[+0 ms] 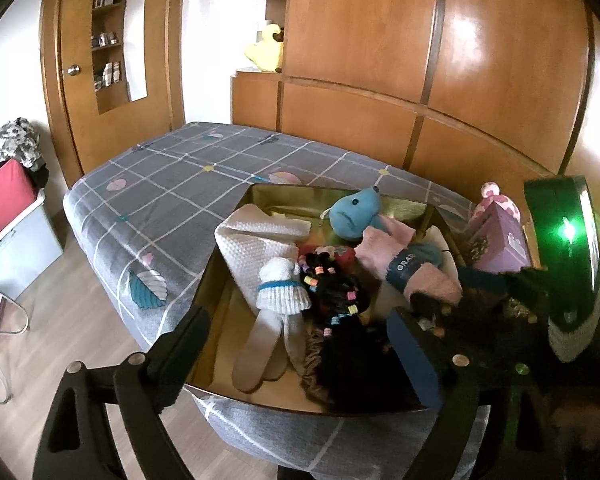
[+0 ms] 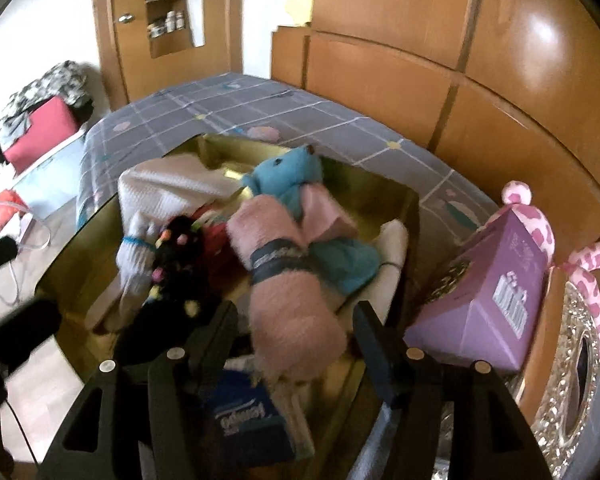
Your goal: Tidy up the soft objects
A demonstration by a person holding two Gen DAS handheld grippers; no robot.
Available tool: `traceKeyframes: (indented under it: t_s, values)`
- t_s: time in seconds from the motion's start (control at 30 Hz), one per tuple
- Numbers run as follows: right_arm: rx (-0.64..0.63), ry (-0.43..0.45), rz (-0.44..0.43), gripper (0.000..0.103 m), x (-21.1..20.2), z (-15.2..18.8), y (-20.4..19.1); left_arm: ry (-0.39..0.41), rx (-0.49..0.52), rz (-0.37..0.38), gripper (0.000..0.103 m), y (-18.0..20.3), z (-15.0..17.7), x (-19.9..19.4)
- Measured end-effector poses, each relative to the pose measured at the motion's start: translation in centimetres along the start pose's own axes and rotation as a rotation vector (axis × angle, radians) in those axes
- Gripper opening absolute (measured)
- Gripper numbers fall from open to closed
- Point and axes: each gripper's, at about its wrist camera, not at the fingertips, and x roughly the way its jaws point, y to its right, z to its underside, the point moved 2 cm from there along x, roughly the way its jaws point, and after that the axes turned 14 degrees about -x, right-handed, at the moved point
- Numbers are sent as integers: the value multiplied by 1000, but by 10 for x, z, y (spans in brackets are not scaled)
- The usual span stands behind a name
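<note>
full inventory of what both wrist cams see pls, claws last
gold box: 1, gold, on the bed
bedspread: 1, grey checked, under the box
blue plush: 1, blue, far side of box
pink towel roll: 1, pink with dark band, in box
white waffle cloth: 1, white, left in box
white socks: 1 bundle, white with blue band, in box
black beaded item: 1, black, box centre
purple carton: 1, purple, right of box
left claw: 1, black, open
right claw: 1, black, open astride the roll
</note>
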Motion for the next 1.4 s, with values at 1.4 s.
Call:
traceKeyframes:
  t_s: [1.4]
  values:
    - [429,111,379,64,-110,101,50,92,82,47,103,69,28,-39]
